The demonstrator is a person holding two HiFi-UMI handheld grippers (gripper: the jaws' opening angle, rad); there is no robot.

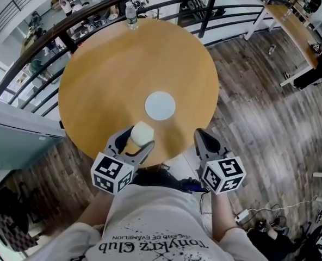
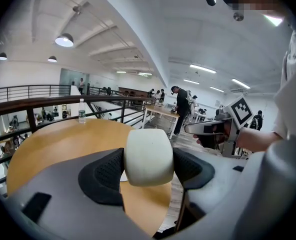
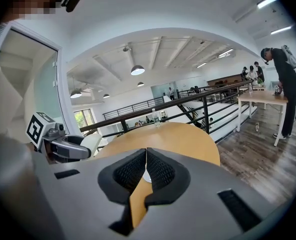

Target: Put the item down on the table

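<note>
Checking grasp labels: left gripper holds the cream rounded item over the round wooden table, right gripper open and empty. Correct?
No: the right gripper is shut, jaws together, empty, per the right gripper view. The left gripper does hold the cream rounded item over the round wooden table.

Shirt (image 1: 155, 222), white: dark print, upside down in head view. Large line reads "tonykrz Club". Smaller line next to it only partly legible, ends "OF EVANELION".
Marker cubes on left hand-held gripper (image 1: 141, 138) and right hand-held gripper (image 1: 200, 134): black-white square codes, no characters.
Bottle (image 1: 131, 15) on surface (image 1: 106, 80): label too small to read.
</note>
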